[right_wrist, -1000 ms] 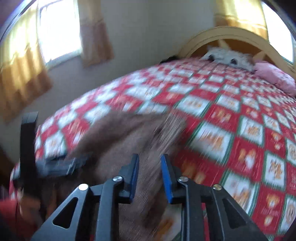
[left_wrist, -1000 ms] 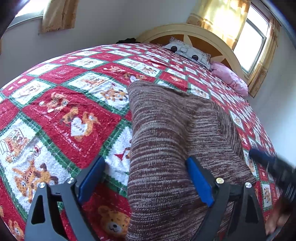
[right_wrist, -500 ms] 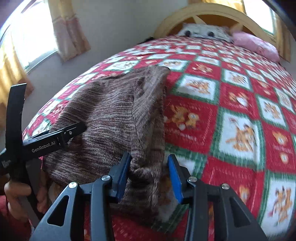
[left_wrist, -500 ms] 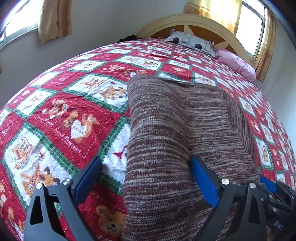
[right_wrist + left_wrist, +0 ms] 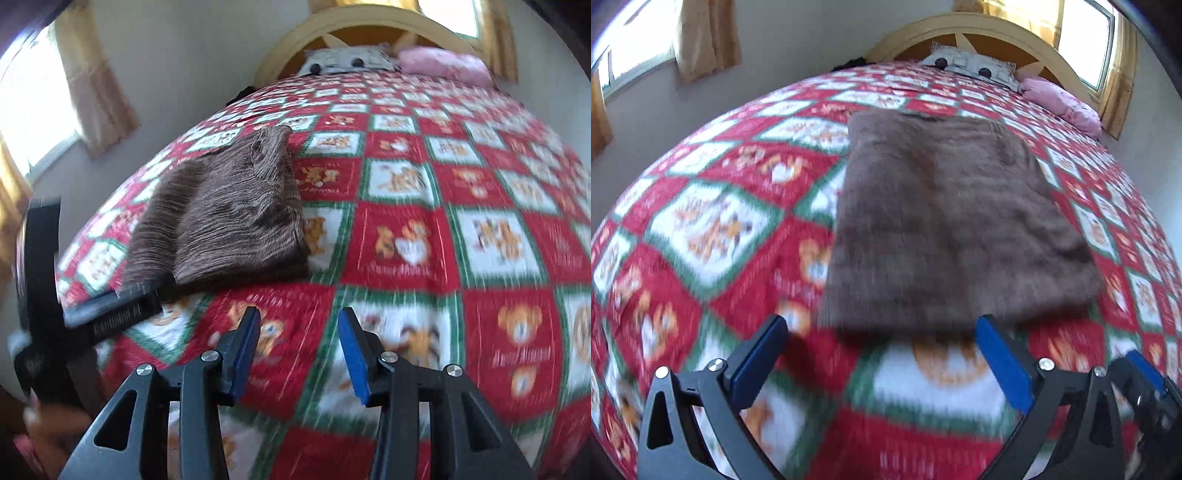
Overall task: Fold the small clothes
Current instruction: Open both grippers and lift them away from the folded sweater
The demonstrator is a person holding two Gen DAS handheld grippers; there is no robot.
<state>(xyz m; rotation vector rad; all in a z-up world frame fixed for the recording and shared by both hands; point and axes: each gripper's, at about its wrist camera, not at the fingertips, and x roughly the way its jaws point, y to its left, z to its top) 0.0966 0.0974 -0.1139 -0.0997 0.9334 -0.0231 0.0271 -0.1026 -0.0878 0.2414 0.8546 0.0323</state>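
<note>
Brown knit garment [image 5: 945, 229] lies folded flat on bed quilt [image 5: 713, 229], free of both tools; left gripper [image 5: 882, 354] fingers wide and empty, right gripper [image 5: 299, 350] part-spread, empty; fold looks complete; next: set aside or fetch another.

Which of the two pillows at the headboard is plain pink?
The pink pillow on the right; the pale pillow beside it bears dark round spots.

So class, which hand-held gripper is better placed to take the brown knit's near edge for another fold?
Probably left. The left hand-held gripper is wide open, facing the knit's near edge; the right sits off to its side, over bare quilt.
</note>
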